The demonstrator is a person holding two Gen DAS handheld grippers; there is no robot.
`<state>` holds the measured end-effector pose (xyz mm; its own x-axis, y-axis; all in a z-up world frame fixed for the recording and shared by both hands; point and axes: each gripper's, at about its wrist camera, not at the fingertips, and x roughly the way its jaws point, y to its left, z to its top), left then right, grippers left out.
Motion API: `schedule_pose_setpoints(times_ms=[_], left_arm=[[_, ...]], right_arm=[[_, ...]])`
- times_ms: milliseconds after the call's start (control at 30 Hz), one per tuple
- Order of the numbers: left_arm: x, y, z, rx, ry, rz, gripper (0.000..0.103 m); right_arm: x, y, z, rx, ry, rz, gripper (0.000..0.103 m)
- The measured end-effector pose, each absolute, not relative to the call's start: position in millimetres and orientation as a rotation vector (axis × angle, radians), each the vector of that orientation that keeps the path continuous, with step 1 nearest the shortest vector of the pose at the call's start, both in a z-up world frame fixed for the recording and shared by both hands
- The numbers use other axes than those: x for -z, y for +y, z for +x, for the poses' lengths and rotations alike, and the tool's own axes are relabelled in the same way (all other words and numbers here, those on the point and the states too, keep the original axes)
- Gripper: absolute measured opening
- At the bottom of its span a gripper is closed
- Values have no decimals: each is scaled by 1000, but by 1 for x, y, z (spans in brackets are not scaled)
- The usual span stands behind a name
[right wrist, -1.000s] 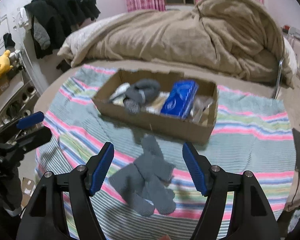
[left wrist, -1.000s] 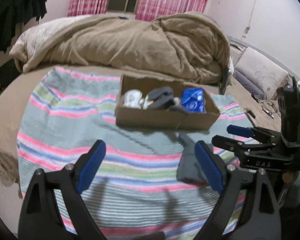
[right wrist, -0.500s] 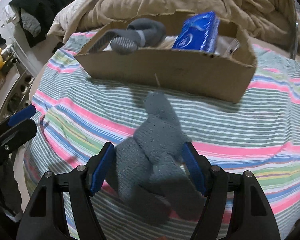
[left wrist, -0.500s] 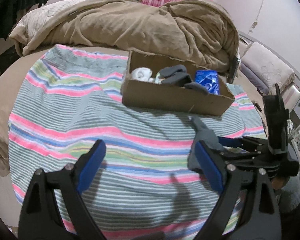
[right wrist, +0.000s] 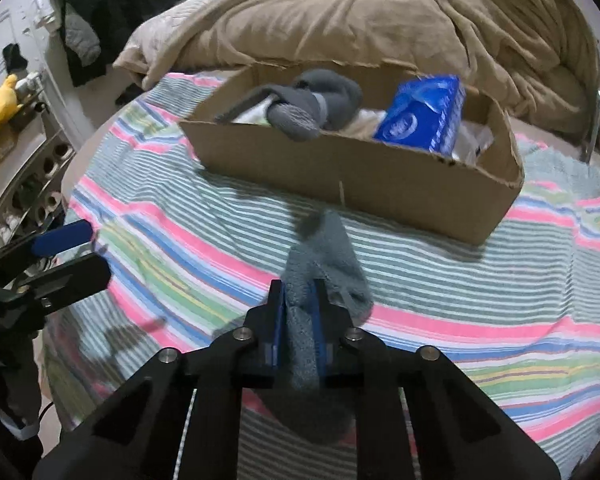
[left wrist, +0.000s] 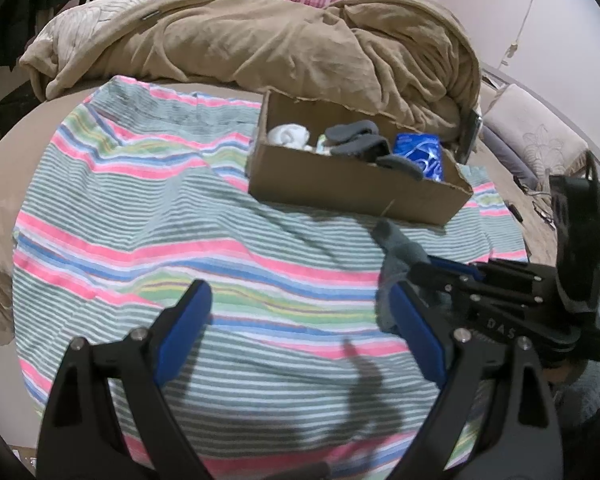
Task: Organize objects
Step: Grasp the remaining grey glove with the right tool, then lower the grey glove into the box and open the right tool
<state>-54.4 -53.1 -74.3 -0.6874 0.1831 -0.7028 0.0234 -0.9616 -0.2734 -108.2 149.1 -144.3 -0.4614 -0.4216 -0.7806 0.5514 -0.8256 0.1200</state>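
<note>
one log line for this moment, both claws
right claw: shut on grey socks | left claw: open, empty | cardboard box: beyond socks

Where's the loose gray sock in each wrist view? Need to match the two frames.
Left wrist: gray sock right of center, on the striped blanket, partly behind the right claw.
Right wrist: gray sock center, clamped in the right claw, its free end toward the box.
Shared landmark: the cardboard box just beyond it.
</note>
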Motion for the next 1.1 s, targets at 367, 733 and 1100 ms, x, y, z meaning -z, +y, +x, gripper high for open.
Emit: schedule_pose_setpoints(times_ms=[367,733,1100], left_arm=[[61,-58,-50,-2797,-400,-1157,92],[39,-80,-59,-2870,-391,-1070,92],[19,-110,-87,-2975,-358,-963,92]], right_arm=[[97,136,-85,2253,228,1022,10],[40,117,-91,2274,269,854,10],[21,79,-122,2282,343,780,11]])
